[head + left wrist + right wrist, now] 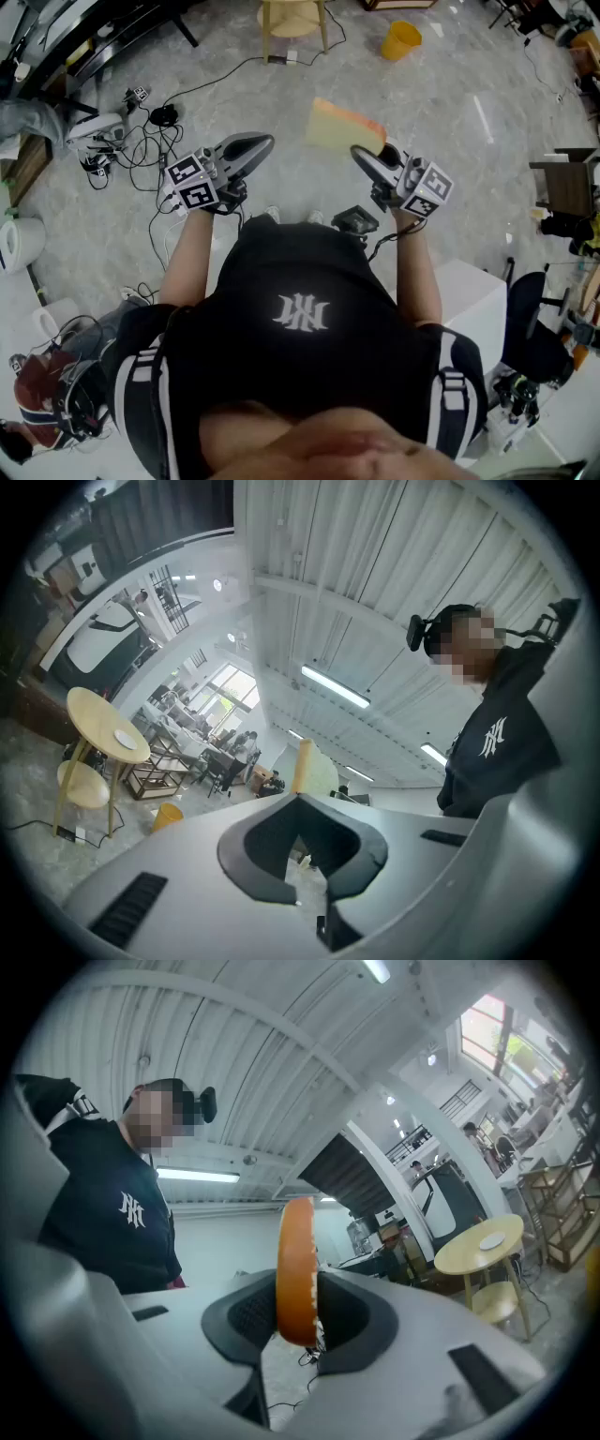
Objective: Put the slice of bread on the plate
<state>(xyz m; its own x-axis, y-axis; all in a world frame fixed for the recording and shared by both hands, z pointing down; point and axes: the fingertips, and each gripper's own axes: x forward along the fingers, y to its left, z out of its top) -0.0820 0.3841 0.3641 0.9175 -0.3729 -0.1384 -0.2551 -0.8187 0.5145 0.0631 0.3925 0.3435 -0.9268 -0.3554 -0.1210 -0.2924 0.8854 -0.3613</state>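
My right gripper is shut on a slice of bread and holds it in the air over the floor. In the right gripper view the slice stands on edge between the pads, its orange crust toward the camera. My left gripper hangs level to the left, shut and holding nothing. From the left gripper view the bread shows just past the jaw tips. A small white plate lies on a round wooden table some way off; the plate also shows in the left gripper view.
A yellow bucket stands on the marble floor near the round table. Cables and devices lie at the left. A white box is at my right side, with chairs and gear further right.
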